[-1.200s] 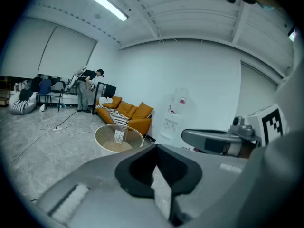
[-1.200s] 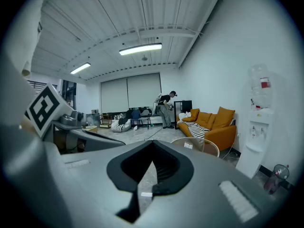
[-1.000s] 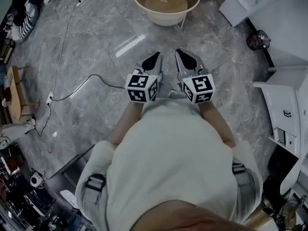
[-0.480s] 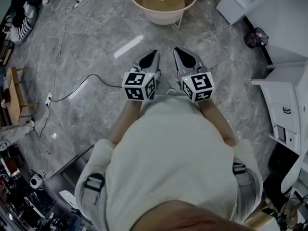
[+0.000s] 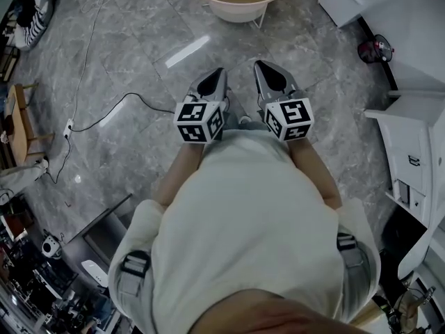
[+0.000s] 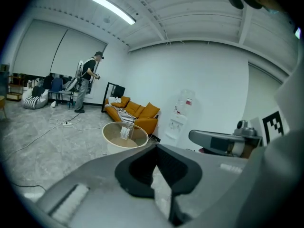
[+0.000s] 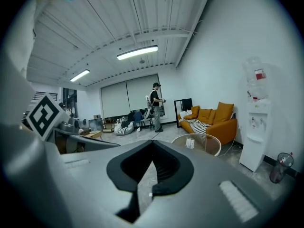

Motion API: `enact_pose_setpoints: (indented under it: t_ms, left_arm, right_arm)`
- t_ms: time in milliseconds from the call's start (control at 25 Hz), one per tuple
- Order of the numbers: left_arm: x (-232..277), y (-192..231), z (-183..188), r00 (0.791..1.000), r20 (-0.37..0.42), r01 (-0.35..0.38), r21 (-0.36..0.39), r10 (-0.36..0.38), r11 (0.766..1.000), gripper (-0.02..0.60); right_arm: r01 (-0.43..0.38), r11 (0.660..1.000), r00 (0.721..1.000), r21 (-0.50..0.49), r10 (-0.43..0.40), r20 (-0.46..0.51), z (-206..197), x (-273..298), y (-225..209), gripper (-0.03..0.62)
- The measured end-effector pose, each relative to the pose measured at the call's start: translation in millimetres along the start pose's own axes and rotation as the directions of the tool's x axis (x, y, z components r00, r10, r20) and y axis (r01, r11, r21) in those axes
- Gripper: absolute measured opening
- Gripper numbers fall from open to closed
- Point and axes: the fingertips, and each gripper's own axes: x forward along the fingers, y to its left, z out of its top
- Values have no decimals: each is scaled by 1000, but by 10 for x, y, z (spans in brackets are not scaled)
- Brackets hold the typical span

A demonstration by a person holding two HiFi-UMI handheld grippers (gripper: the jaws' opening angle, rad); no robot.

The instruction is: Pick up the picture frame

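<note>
While the left tongs [image 5: 218,74] and right tongs [image 5: 261,67] stay pressed together and empty, the round beige table [image 5: 240,14] has drifted toward the head view's top edge. The small upright picture frame [image 6: 125,132], apparently standing on it, is well ahead, so the approach is still to be made.

The round desk [image 5: 240,17] is cut off by the head view's top edge. The small upright thing [image 6: 125,132] on it is too small to identify. Beyond the desk a standing person [image 6: 87,82] is tiny, with no detail visible. Right of the desk, a white cabinet [image 5: 417,145] runs off the edge.
</note>
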Motion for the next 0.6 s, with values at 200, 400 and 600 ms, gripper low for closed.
enact_pose_setpoints:
  t_ms: [200, 400, 600]
  left_arm:
    - [52, 178, 48, 999, 4, -50, -21, 51, 999, 2]
    - [275, 357, 143, 998, 4, -56, -29, 56, 998, 2]
    - [686, 556, 388, 999, 3, -33, -18, 33, 999, 2]
  right_arm:
    - [-16, 1000, 1000, 23, 16, -14, -47, 126, -32, 2]
    - [-19, 1000, 1000, 5, 19, -16, 14, 390, -128, 2]
    - [-1, 1000, 1000, -10, 1, -24, 121, 769, -367, 2]
